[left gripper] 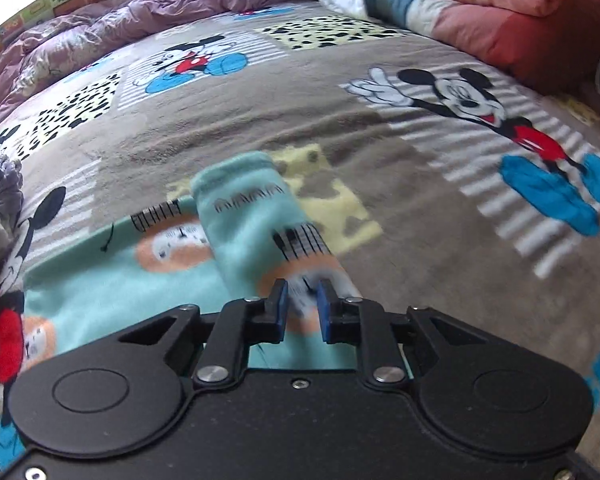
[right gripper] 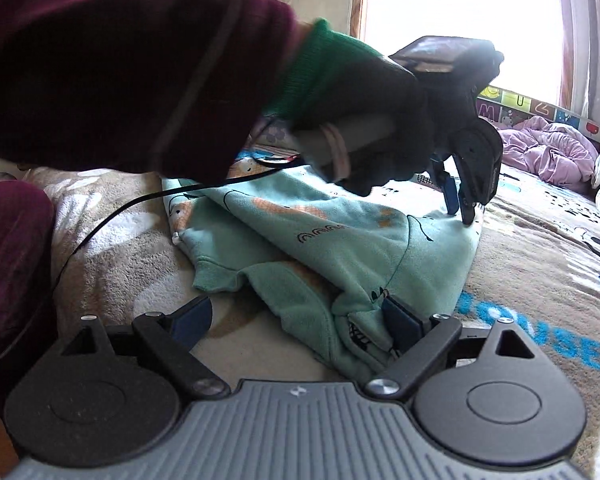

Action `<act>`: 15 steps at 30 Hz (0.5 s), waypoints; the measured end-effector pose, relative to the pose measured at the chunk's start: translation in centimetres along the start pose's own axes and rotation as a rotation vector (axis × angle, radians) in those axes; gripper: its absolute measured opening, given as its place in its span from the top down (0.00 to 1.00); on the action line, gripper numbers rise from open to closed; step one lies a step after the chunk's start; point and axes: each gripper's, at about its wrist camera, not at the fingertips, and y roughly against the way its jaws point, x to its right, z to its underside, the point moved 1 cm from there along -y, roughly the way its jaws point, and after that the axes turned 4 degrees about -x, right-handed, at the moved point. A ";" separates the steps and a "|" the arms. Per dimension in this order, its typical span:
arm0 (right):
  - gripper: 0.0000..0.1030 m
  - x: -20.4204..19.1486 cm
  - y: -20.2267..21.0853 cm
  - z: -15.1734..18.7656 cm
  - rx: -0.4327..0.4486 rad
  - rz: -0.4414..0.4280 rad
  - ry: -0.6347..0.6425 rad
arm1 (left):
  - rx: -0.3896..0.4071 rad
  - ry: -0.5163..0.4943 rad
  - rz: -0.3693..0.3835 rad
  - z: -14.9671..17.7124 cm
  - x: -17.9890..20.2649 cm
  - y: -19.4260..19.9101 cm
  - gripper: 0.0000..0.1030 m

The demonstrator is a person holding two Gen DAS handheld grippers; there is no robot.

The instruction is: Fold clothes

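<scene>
The mint pyjama top [right gripper: 340, 248] lies half folded on the bed [left gripper: 380, 280]. The left gripper [left gripper: 302, 300] pinches its sleeve [left gripper: 260, 216] to lay it across, while the right gripper [right gripper: 300, 320] rests wide open, empty, at the near edge.

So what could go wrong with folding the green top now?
The left gripper pinches only a small bit of the mint top's sleeve, so it might slip out. The right gripper is open, so nothing pins the body and it may drag. The black cable could snag.
</scene>
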 end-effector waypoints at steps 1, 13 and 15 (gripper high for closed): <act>0.11 0.0 0.0 0.0 0.000 0.000 0.000 | -0.001 0.009 -0.004 -0.5 -0.3 -0.5 0.87; 0.09 0.1 -0.5 -0.2 -0.009 -0.002 -0.003 | -0.012 0.203 0.021 -5.8 -5.1 -5.6 0.95; 0.08 0.0 -0.5 -0.2 -0.009 -0.001 -0.001 | -0.006 0.278 0.046 -6.4 -6.3 -5.9 0.95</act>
